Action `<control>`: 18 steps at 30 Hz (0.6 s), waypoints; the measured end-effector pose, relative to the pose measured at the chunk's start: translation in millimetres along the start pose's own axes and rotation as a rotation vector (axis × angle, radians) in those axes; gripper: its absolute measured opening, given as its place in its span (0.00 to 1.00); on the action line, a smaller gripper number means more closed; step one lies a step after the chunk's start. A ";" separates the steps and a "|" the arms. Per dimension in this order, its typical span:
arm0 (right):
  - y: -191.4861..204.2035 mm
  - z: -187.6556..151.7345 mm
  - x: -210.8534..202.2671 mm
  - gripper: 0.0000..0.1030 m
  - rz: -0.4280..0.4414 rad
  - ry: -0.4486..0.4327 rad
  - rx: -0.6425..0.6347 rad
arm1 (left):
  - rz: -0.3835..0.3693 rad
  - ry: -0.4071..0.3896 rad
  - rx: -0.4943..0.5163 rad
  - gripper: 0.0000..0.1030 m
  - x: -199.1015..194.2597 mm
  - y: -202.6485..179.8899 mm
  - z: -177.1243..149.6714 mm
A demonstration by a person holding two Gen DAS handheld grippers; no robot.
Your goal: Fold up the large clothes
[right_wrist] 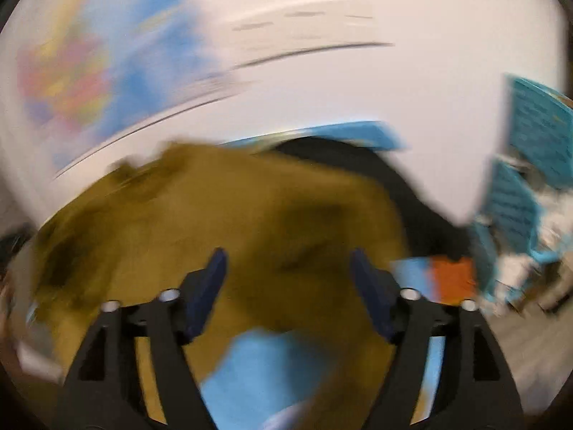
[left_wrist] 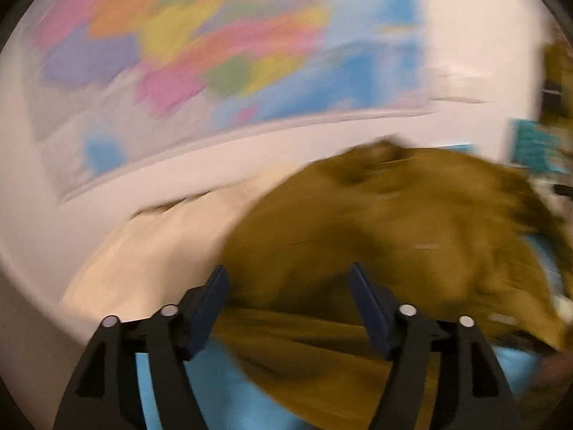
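An olive-brown garment (left_wrist: 394, 222) lies bunched on a light blue surface (left_wrist: 222, 387), blurred by motion. My left gripper (left_wrist: 288, 279) is open above its near edge, with cloth showing between the two dark blue fingers but not clamped. In the right wrist view the same garment (right_wrist: 222, 215) fills the middle, with the blue surface (right_wrist: 265, 369) showing below. My right gripper (right_wrist: 288, 261) is open over the cloth and holds nothing.
A colourful map poster (left_wrist: 200, 46) hangs on the white wall behind. A beige cloth (left_wrist: 150, 251) lies left of the garment. A black item (right_wrist: 404, 193), an orange patch (right_wrist: 453, 279) and teal panels (right_wrist: 537, 132) lie to the right.
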State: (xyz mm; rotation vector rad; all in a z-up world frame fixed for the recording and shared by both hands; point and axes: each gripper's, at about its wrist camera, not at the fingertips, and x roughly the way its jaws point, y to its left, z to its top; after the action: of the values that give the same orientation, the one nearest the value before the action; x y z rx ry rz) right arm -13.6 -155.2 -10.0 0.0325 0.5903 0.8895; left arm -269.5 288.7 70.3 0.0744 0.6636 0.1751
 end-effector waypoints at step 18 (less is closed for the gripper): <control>48.9 -109.4 37.3 0.08 0.412 0.163 0.177 | -0.221 0.173 -0.128 0.25 38.6 -58.0 -95.1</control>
State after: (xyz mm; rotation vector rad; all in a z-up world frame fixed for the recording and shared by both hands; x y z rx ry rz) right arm -85.4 -119.5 -106.7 0.2505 0.8307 1.2439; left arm -290.4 240.0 -35.0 -0.1386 0.8261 0.0101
